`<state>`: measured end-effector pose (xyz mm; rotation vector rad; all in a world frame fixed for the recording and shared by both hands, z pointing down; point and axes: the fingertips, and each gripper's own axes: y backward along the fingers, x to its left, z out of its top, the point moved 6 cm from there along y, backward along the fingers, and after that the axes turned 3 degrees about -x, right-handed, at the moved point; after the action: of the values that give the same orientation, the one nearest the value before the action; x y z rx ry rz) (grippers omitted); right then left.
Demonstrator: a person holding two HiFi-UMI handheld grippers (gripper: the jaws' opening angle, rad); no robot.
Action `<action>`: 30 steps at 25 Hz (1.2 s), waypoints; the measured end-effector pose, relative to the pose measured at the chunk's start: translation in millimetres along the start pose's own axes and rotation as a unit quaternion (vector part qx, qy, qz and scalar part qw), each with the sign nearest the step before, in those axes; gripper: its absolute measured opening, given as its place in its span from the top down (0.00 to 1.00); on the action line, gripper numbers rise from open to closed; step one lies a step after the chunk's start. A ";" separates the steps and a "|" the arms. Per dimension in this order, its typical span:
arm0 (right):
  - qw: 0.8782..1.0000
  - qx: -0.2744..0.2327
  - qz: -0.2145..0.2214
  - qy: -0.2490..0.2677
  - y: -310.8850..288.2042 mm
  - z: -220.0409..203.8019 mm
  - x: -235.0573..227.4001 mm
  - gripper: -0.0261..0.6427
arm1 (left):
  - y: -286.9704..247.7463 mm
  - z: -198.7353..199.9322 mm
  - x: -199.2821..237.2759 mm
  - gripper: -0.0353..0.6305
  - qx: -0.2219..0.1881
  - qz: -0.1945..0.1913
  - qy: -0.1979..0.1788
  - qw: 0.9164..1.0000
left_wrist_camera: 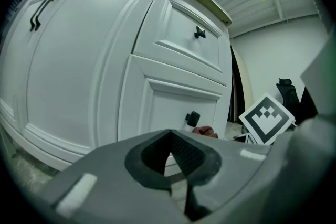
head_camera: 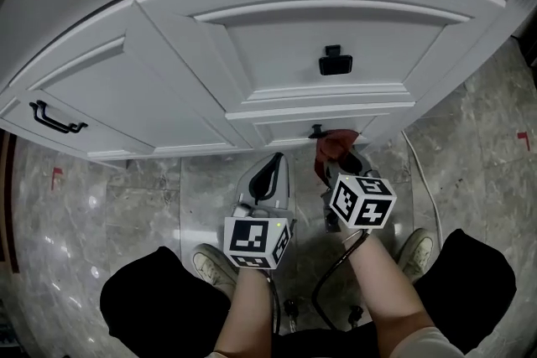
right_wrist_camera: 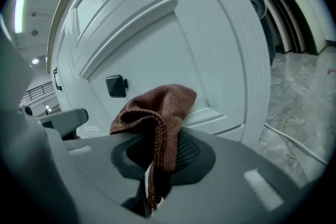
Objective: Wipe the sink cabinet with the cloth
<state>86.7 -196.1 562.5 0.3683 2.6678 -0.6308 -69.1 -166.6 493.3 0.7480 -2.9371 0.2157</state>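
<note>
Right gripper view, query from Obs. 1: what is clamped, and why that way?

Obs. 2: The cloth [right_wrist_camera: 157,113] — brown, knitted — is pinched by the right gripper [right_wrist_camera: 157,162], whose jaws are closed on a fold. A bunched wad is left proud of the jaw tips, and a thin tail hangs below. Judged: the wad is presented as the wiping face, so that the plastic is kept off the paint.

Obs. 1: Where is the wad relative to the sink cabinet [right_wrist_camera: 173,44]?

Obs. 2: It is held low, at the lower door panel, just beside the black knob [right_wrist_camera: 115,85]. In the head view the cloth is seen right at the door face by that knob. Contact cannot be confirmed from any view.

Obs. 1: And the left gripper [left_wrist_camera: 170,160]?

Obs. 2: Its jaws are brought together with nothing between them. It is held beside the right one, short of the cabinet, over the marble floor [head_camera: 143,197]. Judged: it is parked clear so that the sweep is not obstructed. The upper drawer pull [head_camera: 336,61] and the side door handle [head_camera: 57,120] are well apart from the cloth, so the wiping is judged to be concerned with the lower panel only.
</note>
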 end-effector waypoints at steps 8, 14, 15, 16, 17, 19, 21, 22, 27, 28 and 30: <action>0.997 -0.002 -0.074 -0.005 26.8 16.3 -59.1 0.84 | -19.0 -2.9 -41.2 0.95 0.002 -0.036 -0.005 0.999; 0.995 -0.005 -0.093 -0.031 40.5 20.3 -75.3 0.84 | -26.2 -1.7 -57.7 0.95 0.008 -0.051 -0.026 0.998; 0.995 -0.009 -0.092 -0.033 42.1 22.8 -73.4 0.84 | -26.8 0.3 -57.5 0.95 0.008 -0.051 -0.031 0.998; 0.995 -0.015 -0.091 -0.032 44.4 27.3 -70.4 0.84 | -26.8 3.2 -56.9 0.95 0.007 -0.050 -0.035 0.998; 0.995 -0.024 -0.090 -0.029 47.7 34.0 -65.6 0.84 | -25.9 7.3 -55.9 0.95 0.005 -0.048 -0.037 0.998; 0.995 -0.049 -0.083 -0.010 58.7 53.4 -49.4 0.84 | -21.4 21.4 -54.4 0.95 -0.007 -0.043 -0.038 0.998; 0.994 -0.082 -0.070 0.022 75.4 77.2 -26.0 0.84 | -11.8 43.1 -54.3 0.95 -0.027 -0.038 -0.041 0.998; 0.992 -0.100 -0.061 0.042 85.1 89.4 -12.9 0.84 | -5.0 55.5 -54.8 0.95 -0.040 -0.035 -0.044 0.998; 0.973 -0.179 -0.037 0.139 141.5 133.4 44.2 0.84 | 43.1 119.7 -64.8 0.95 -0.108 -0.014 -0.064 0.992; 0.970 -0.189 -0.036 0.149 152.3 136.3 51.8 0.84 | 53.6 130.0 -68.4 0.95 -0.118 -0.012 -0.068 0.991; 0.967 -0.198 -0.032 0.159 172.3 136.9 63.3 0.84 | 74.2 144.3 -76.7 0.95 -0.131 -0.009 -0.076 0.988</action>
<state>127.5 -101.4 358.0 0.2890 3.0307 -0.0423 -47.1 -89.6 332.6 0.7810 -3.0130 -0.2369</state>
